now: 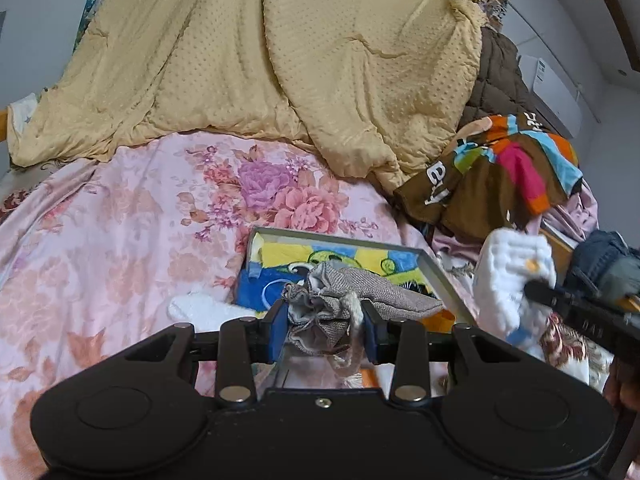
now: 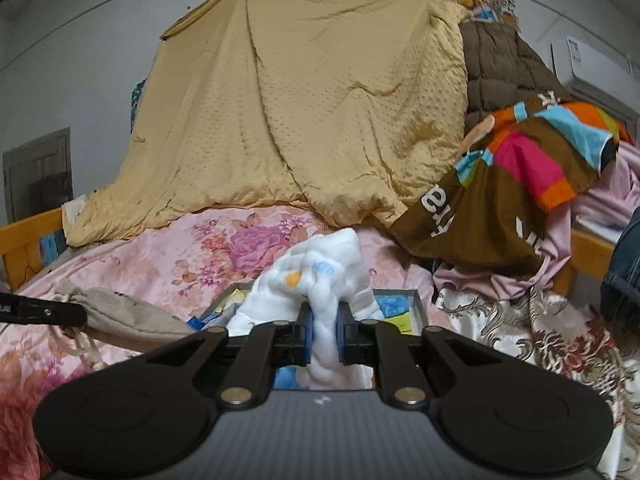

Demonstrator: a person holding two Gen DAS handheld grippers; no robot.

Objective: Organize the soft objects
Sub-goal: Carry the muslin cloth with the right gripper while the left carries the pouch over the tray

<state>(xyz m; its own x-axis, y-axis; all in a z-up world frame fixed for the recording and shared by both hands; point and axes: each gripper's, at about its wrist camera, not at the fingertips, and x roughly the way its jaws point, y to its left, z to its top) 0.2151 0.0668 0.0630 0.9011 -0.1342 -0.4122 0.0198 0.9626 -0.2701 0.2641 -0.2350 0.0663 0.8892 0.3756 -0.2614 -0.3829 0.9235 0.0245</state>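
My left gripper (image 1: 325, 326) is shut on a grey drawstring pouch (image 1: 352, 292) and holds it over a grey-rimmed box (image 1: 444, 280) that holds a yellow and blue cloth (image 1: 288, 256). The pouch also shows in the right wrist view (image 2: 128, 316). My right gripper (image 2: 325, 330) is shut on a white quilted cloth (image 2: 320, 276) with an orange spot, held just above the box (image 2: 418, 304). The white cloth (image 1: 512, 276) hangs to the right of the box in the left wrist view. A small white item (image 1: 200, 308) lies on the bed left of the box.
The bed has a pink floral sheet (image 1: 120, 220). A yellow quilt (image 1: 260, 60) is heaped at the back. A brown multicoloured garment (image 1: 500, 172) and a brown quilted blanket (image 2: 500, 68) lie at the right. A wooden bed rail (image 2: 28, 240) runs along the left.
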